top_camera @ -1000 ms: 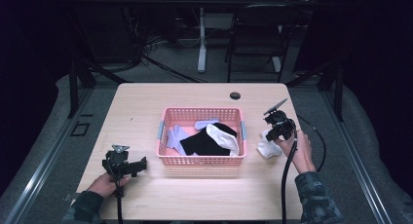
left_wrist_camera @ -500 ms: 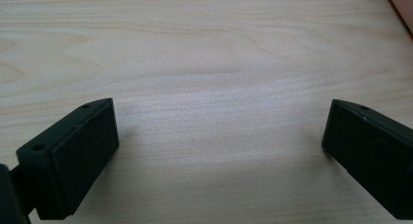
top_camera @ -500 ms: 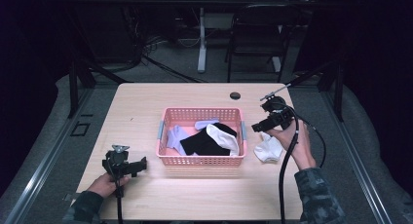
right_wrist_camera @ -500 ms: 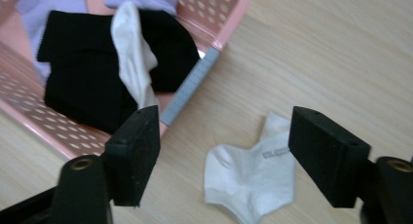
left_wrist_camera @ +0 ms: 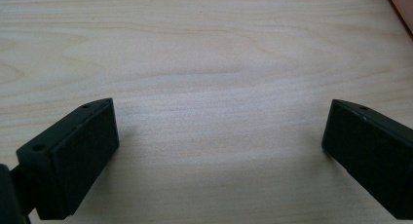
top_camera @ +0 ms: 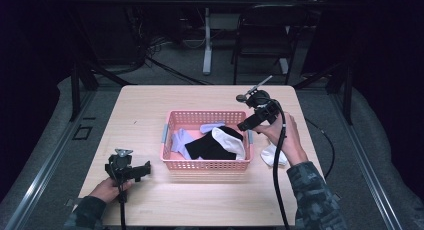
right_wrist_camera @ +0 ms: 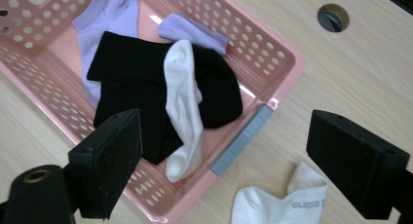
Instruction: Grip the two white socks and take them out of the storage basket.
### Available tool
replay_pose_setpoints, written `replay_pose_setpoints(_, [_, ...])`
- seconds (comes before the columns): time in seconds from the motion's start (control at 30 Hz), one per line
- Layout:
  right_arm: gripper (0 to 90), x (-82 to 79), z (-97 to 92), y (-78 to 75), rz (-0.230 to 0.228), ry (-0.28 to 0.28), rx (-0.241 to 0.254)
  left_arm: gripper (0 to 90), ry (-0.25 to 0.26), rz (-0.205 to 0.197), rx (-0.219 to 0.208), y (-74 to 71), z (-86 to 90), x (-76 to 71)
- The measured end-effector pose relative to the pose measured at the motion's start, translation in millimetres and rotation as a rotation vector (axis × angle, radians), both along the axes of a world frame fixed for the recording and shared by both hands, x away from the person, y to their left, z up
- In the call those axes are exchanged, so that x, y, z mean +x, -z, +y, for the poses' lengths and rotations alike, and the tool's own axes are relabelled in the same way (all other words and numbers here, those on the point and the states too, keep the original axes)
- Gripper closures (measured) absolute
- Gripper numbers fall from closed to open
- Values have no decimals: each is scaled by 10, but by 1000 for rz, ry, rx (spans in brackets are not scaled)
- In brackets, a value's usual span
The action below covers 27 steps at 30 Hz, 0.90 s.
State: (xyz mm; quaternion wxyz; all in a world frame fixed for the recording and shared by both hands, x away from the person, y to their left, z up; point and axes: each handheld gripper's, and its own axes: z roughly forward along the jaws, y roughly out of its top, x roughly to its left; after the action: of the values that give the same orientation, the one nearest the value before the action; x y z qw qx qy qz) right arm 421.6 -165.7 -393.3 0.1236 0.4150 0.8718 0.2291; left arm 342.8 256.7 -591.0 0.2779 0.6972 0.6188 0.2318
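The printed cuff of the white sock [right_wrist_camera: 280,204] is seen at five o'clock in the right gripper view, cut off below; both the right gripper [right_wrist_camera: 224,160], its jaws just opened, and the left gripper [left_wrist_camera: 219,151] are spread wide, empty.

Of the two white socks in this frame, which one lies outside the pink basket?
The white sock on the bare table to the right of the pink basket, beside the person's right hand. The other white sock lies inside the basket, draped over a black garment.

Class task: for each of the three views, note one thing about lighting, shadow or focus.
High view: the table is lit, the room behind it dark. Left gripper view: soft shadows beside the jaws, sharp wood grain. Right gripper view: even light; the pink basket and white sock are sharp.
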Motion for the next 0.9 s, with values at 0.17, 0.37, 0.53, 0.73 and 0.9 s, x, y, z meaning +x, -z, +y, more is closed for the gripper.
replay_pose_setpoints(0.17, [94,72,185,57,38,-36,-19,0,0,0,0,0,0,0])
replay_pose_setpoints(0.37, [36,168,379,206,92,-62,-31,0,0,0,0,0,0,0])
replay_pose_setpoints(0.53, [30,269,483,386,129,-67,-51,0,0,0,0,0,0,0])
replay_pose_setpoints(0.73, [198,349,539,637,185,-65,-80,0,0,0,0,0,0,0])
replay_pose_setpoints(0.9, [332,384,600,816,230,-67,-120,0,0,0,0,0,0,0])
